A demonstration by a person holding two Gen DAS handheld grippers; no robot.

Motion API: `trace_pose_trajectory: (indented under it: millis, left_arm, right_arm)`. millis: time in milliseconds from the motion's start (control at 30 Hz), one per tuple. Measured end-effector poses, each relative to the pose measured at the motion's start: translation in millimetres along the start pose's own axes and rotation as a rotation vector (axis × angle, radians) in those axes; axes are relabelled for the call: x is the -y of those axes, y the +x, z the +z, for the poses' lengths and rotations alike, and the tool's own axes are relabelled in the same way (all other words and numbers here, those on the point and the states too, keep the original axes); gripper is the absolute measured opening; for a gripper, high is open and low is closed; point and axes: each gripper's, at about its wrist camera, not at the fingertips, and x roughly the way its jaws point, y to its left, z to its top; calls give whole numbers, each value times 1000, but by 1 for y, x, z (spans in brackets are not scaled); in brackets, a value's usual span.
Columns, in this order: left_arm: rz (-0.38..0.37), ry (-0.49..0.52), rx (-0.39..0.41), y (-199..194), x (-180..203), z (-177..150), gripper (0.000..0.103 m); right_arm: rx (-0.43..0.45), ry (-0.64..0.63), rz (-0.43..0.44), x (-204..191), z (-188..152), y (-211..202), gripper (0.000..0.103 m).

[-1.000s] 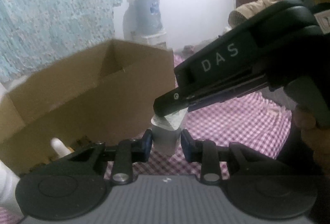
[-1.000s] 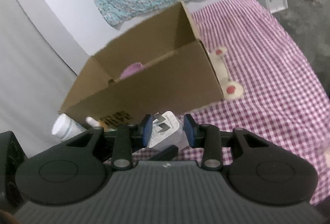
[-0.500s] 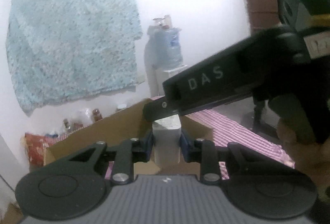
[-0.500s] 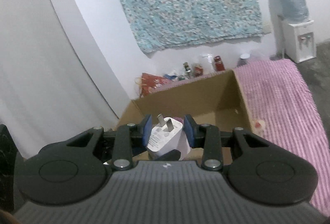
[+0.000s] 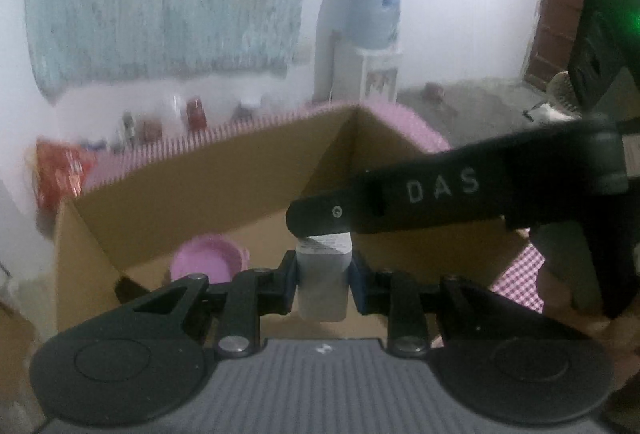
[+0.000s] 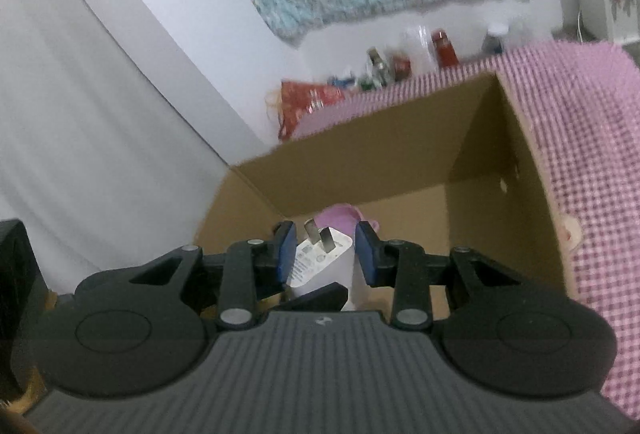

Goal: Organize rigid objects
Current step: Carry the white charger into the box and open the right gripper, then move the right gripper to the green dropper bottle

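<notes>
A white charger plug sits between the blue pads of my left gripper, which is shut on it. My right gripper is shut on the same charger, metal prongs up; its black finger crosses over the charger's top in the left wrist view. Both grippers hang above the near edge of an open cardboard box. On the box's floor lies a pink bowl, partly hidden behind the charger in the right wrist view.
The box stands on a pink checked cloth. Behind it are jars and bottles, a red bag and a water dispenser. A person's hand holds the right gripper.
Both grippers, holding the charger, have risen from in front of the box's outer wall to above its near edge; the box's inside and the pink bowl now show.
</notes>
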Motion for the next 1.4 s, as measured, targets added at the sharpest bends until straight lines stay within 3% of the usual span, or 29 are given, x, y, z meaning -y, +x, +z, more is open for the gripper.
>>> trace_pose_trajectory:
  millis: [267, 500, 633, 767, 1033, 1233, 1400]
  left_arm:
    - [13, -25, -121, 24, -18, -10, 28]
    - [-12, -26, -114, 22, -20, -8, 29]
    - [-14, -39, -83, 15, -20, -6, 40]
    - [-12, -58, -16, -8, -22, -2, 54]
    - [-29, -80, 119, -71, -27, -8, 71]
    - [-37, -73, 160, -108, -27, -38, 75]
    - [-5, -7, 176, -124, -18, -74, 75]
  right_arm:
    - [-95, 32, -5, 12, -10, 41, 32]
    - [-102, -7, -18, 7, -16, 43, 33]
    - [-80, -20, -29, 2, -12, 36, 33]
    - [-29, -32, -38, -4, -11, 9, 33]
    - [138, 12, -11, -16, -27, -79, 36]
    - [249, 33, 3, -26, -55, -144, 41]
    - [227, 36, -1, -31, -85, -156, 41]
